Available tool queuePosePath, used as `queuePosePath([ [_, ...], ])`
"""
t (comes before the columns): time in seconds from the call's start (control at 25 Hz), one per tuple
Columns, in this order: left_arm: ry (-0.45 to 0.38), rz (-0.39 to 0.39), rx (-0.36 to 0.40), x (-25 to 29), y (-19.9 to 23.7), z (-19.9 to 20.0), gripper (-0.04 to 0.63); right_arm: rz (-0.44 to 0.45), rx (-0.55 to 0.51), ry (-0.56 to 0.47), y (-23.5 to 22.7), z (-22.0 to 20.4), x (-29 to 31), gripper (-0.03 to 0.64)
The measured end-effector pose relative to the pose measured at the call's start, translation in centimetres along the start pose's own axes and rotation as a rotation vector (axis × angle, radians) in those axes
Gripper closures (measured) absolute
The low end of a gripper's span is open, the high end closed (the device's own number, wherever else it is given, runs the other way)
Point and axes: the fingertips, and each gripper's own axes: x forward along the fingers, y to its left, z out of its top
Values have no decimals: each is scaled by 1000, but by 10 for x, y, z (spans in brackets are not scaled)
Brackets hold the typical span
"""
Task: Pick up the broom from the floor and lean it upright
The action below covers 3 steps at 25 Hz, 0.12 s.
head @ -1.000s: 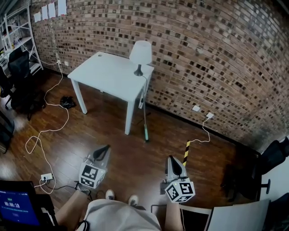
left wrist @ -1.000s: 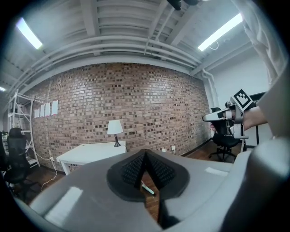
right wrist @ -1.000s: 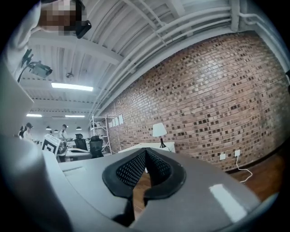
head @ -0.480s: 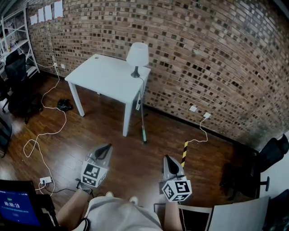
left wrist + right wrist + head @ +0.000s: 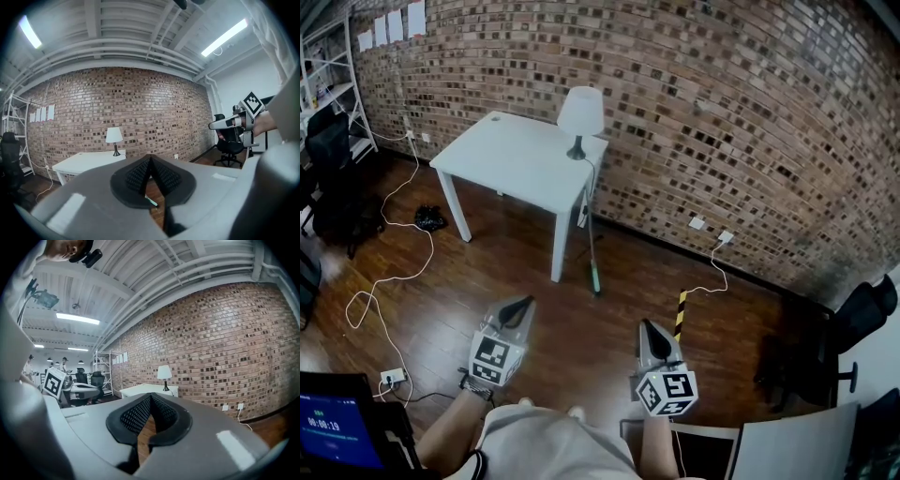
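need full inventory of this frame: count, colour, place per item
table: 1, white, against brick wall
lamp: 1, white shade, on table's wall-side corner
broom: 1, grey pole, green end, by table's front right leg
cable: 1, white, looping over floor left of table
power strip: 1, white, floor, lower left
bundle: 1, black, floor left of table
striped strip: 1, yellow-black, floor right of broom
wall sockets: 2, white, low on wall, right
office chairs: 2, black, far left and far right
shelf rack: 1, white, top left
screen: 1, blue, bottom left
left tongs: 1, grey, shut, empty, lower left of centre
right tongs: 1, grey, shut, empty, lower right of centre
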Motion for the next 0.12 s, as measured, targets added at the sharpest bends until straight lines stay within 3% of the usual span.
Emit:
queuePosePath([
  [0.12,5,-2,2,3,-1,-5,595,-1,-5,9,-1,-1,0,606],
])
